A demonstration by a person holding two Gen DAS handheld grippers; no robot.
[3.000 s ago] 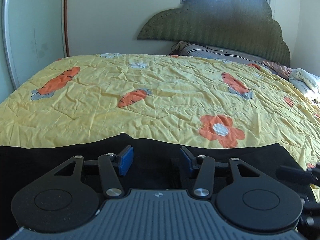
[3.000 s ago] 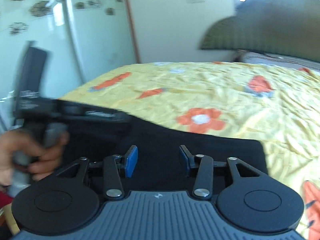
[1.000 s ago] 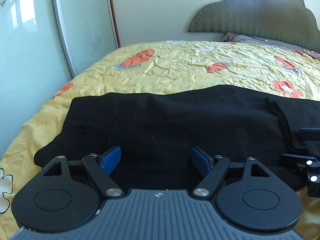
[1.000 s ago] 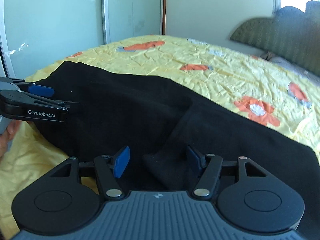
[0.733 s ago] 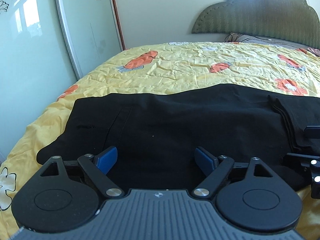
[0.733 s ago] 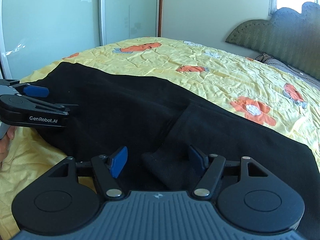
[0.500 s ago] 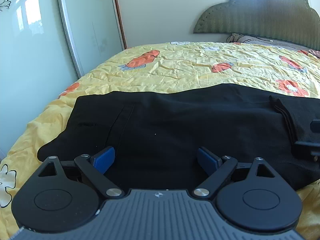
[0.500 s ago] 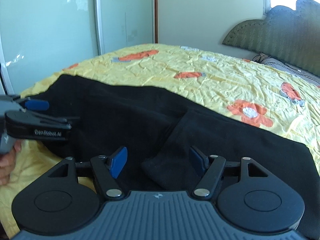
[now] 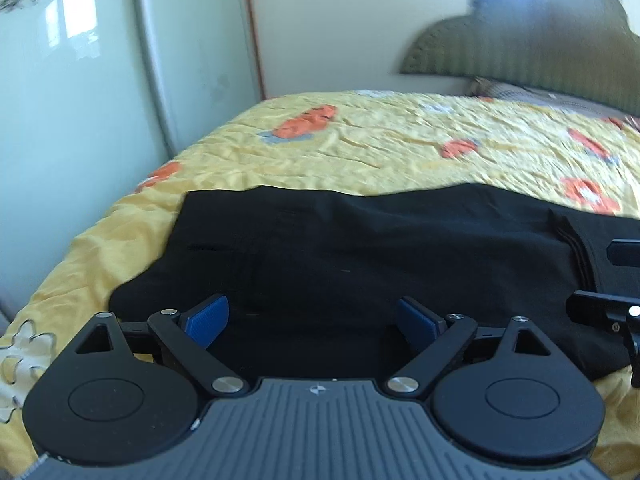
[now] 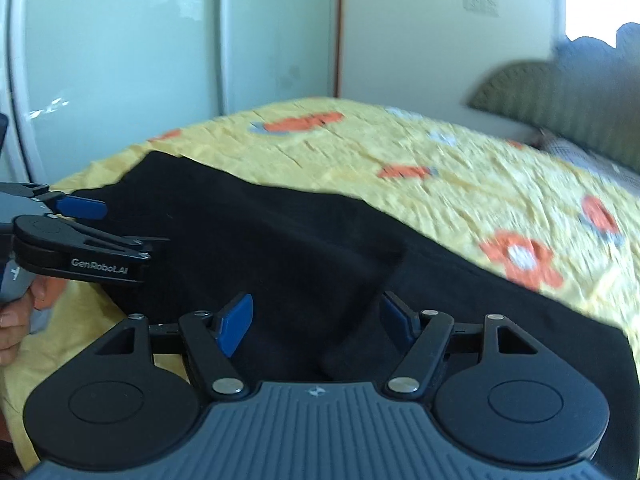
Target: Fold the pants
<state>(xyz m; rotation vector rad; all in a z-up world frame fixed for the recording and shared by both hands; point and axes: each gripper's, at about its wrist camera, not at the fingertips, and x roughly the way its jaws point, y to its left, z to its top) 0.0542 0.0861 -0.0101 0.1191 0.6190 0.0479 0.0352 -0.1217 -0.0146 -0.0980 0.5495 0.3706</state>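
Two wrist views cover the same black pants (image 9: 360, 248), which lie spread across the near part of a bed with a yellow quilt (image 9: 400, 152) printed with orange carrots and flowers.

From the left wrist, the left gripper (image 9: 316, 318) hangs just over the dark cloth with its blue pads (image 9: 208, 316) spread wide; its jaws have just been opening and nothing is pinched between them. This view alone shows the left end of the pants, with a faint seam and a pocket line, and a folded layer (image 9: 576, 240) stacked at the right. Only black parts of the right gripper (image 9: 612, 300) poke in at the right edge, so its pads are cut off here.

From the right wrist, the right gripper (image 10: 316, 324) is also released, jaws having just been opening, with a folded edge of cloth lying below the gap but not squeezed. Only this view shows the left gripper (image 10: 80, 224) from the side, a hand (image 10: 20, 312) on its grip, partly cut off by the frame, and the pants' far right corner.

Both views are blurred toward the green headboard (image 9: 540, 40), and the pants' near edge is hidden behind the gripper bodies.
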